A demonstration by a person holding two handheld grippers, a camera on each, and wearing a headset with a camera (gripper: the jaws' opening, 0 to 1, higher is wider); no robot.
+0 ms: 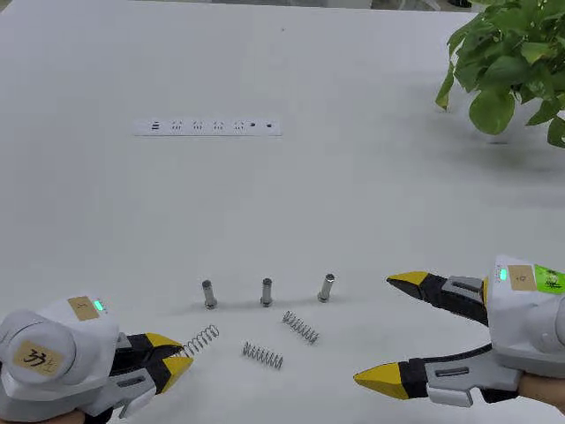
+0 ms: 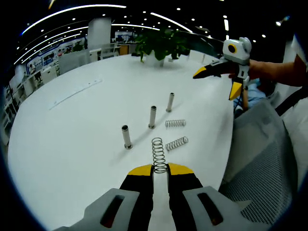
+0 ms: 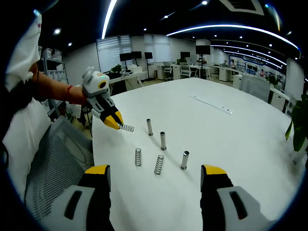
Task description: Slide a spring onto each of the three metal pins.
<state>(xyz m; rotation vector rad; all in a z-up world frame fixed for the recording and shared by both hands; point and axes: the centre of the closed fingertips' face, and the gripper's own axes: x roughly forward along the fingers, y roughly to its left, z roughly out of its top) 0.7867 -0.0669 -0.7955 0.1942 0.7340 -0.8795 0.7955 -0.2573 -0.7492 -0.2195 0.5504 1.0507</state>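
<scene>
Three metal pins stand upright in a row on the white table: left pin [image 1: 209, 294], middle pin [image 1: 267, 291], right pin [image 1: 327, 287]. My left gripper [image 1: 179, 360] at the lower left is shut on one end of a spring [image 1: 201, 339] [image 2: 159, 154], which sticks out towards the left pin [image 2: 126, 137]. Two more springs lie flat in front of the pins, one [image 1: 263, 355] nearer me and one [image 1: 301, 327] nearer the right pin. My right gripper [image 1: 395, 329] at the lower right is open wide and holds nothing; the pins [image 3: 163, 140] and loose springs [image 3: 159, 164] lie ahead of it.
A white power strip [image 1: 207, 127] lies farther back on the table. A green potted plant [image 1: 512, 62] stands at the far right corner. A mesh chair [image 3: 53, 163] sits past the table's near edge.
</scene>
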